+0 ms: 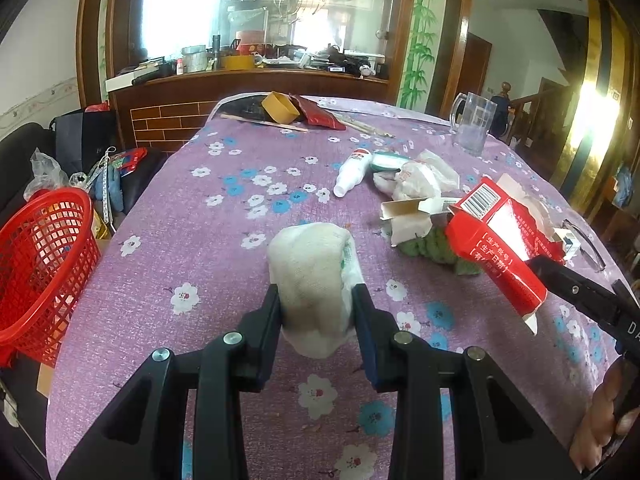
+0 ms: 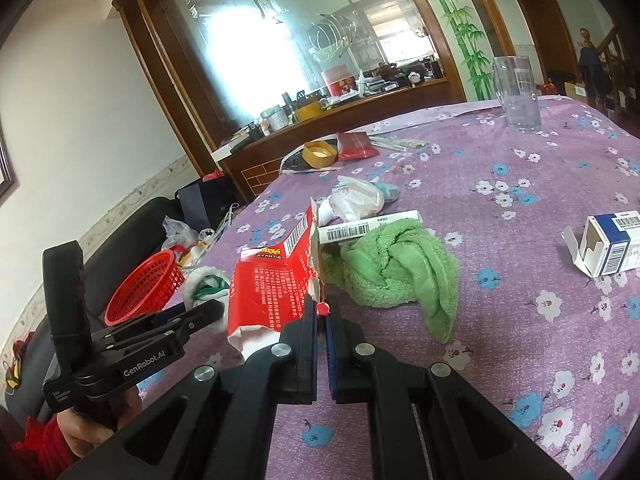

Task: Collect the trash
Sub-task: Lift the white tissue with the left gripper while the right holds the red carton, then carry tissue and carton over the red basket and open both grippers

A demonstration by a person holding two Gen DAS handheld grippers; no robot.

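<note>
My left gripper (image 1: 316, 300) is shut on a white crumpled wad (image 1: 312, 276) and holds it just above the purple flowered tablecloth (image 1: 192, 248). My right gripper (image 2: 322, 312) is shut on the torn edge of a red carton (image 2: 272, 284) and holds it off the table; the carton also shows in the left wrist view (image 1: 500, 248). A red mesh basket (image 1: 36, 264) stands off the table's left edge, and shows in the right wrist view (image 2: 148, 288). The left gripper (image 2: 200, 312) with its wad (image 2: 204, 280) shows in the right view.
On the table lie a green cloth (image 2: 400, 268), a long white box (image 2: 368, 226), a white plastic bag (image 2: 356, 196), a white bottle (image 1: 354, 172), a blue-white box (image 2: 612, 244), a glass mug (image 2: 518, 92), a yellow tape roll (image 1: 280, 108) and a red pouch (image 1: 320, 114).
</note>
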